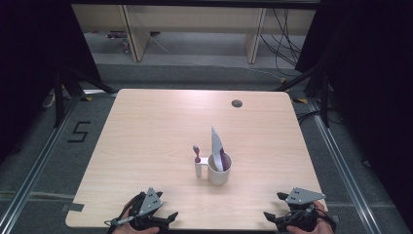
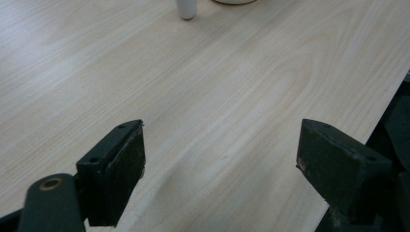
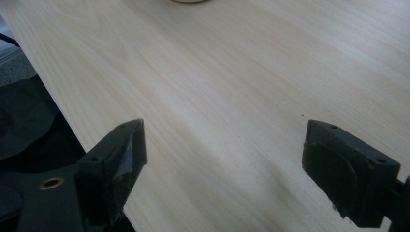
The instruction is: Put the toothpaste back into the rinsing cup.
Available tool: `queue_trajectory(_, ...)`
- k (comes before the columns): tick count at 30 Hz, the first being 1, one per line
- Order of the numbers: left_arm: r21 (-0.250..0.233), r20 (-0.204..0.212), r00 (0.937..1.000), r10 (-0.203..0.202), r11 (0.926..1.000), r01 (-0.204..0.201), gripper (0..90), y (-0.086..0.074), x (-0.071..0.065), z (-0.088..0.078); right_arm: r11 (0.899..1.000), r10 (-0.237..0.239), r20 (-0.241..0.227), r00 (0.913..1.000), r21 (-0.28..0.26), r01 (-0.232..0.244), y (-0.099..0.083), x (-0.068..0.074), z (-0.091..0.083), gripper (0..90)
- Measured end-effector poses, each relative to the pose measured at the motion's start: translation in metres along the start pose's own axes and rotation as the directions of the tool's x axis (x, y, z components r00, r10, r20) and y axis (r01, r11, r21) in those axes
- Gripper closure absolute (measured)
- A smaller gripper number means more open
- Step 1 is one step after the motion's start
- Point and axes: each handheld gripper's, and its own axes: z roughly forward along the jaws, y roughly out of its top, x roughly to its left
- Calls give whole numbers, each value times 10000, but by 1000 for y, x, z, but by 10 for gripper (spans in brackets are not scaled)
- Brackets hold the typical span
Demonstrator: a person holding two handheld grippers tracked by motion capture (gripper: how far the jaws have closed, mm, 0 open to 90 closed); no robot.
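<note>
Near the middle of the counter (image 1: 146,126), a little toward my side, stands a white mug (image 1: 219,170) with a tall white-and-purple packet (image 1: 217,148) poking upright out of it. Touching or just beside the mug's left flank is a small white holder (image 1: 199,167) with a purple-tipped thing (image 1: 197,153) standing in it; I cannot tell what that small piece is. Nothing has been picked up: I judge the work not yet begun, with the whole reach, grasp and handling of mug, packet or holder left to do. My left claw (image 1: 155,218) rests at the near edge, well apart from the mug, and my right claw (image 1: 292,214) sits at the near right corner, equally far off. Both are spread wide with nothing between the jaws. From above I get the full layout and the round cable hole (image 1: 237,103) far across the counter, but not the gap between my jaws. My left claw (image 2: 220,159) view shows that gap plainly, bare wood grain beneath, and just the foot of the holder (image 2: 186,8) at the top edge. My right claw (image 3: 222,159) view shows the same open spread and the counter's edge dropping to dark floor.
</note>
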Motion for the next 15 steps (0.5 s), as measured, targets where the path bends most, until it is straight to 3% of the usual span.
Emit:
queue_trajectory(7,-60,89,9999,-126,9999,126,171,1,-3,1,10000,80,-32,10000,18,-80,0,1,1,168)
queue_trajectory(13,17,101,9999,26,10000,-26,171,0,-1,1,10000,46,73,10000,17,-46,0,0,1,167)
queue_trajectory(15,156,57,9999,133,9998,-134,171,0,-1,0,9997,251,-17,9997,45,-251,0,2,2,167)
